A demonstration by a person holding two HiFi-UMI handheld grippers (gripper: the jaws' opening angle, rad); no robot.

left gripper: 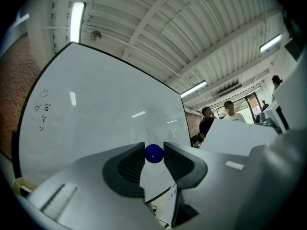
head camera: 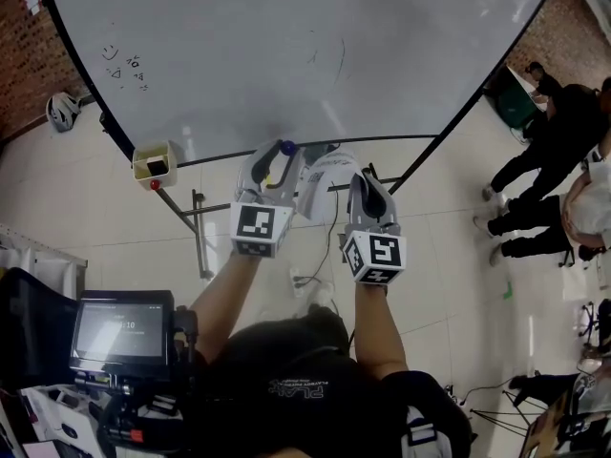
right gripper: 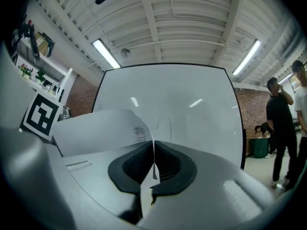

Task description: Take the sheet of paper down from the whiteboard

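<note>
Head view, with both gripper views: my left gripper [head camera: 278, 158] has its jaws closed part-way on a round blue magnet [left gripper: 154, 153], which sits pinched between the two fingertips, clear of the whiteboard [head camera: 286, 55]. My right gripper [right gripper: 153, 146] has its jaws fully together on one edge of the sheet of paper [right gripper: 98, 128]. The thin edge runs upright between the black pads, and the rest of the sheet curls away to that gripper's left, towards the left gripper. In the head view the sheet hangs between the two grippers, just below the bottom edge of the whiteboard and off its surface. Some dark print shows on the sheet near the grip, too small for me to read. The board carries a few small marker scribbles near its left edge and faint lines near the middle. A small pale box [head camera: 153, 150] is fixed at the lower left corner of the board's frame and holds one dark object [head camera: 157, 167], which I cannot identify. A green bin [right gripper: 260, 147] stands on the floor beyond the board's right side, and I cannot see what is in it. People [head camera: 549, 151] stand near the bin, well apart from the grippers.
</note>
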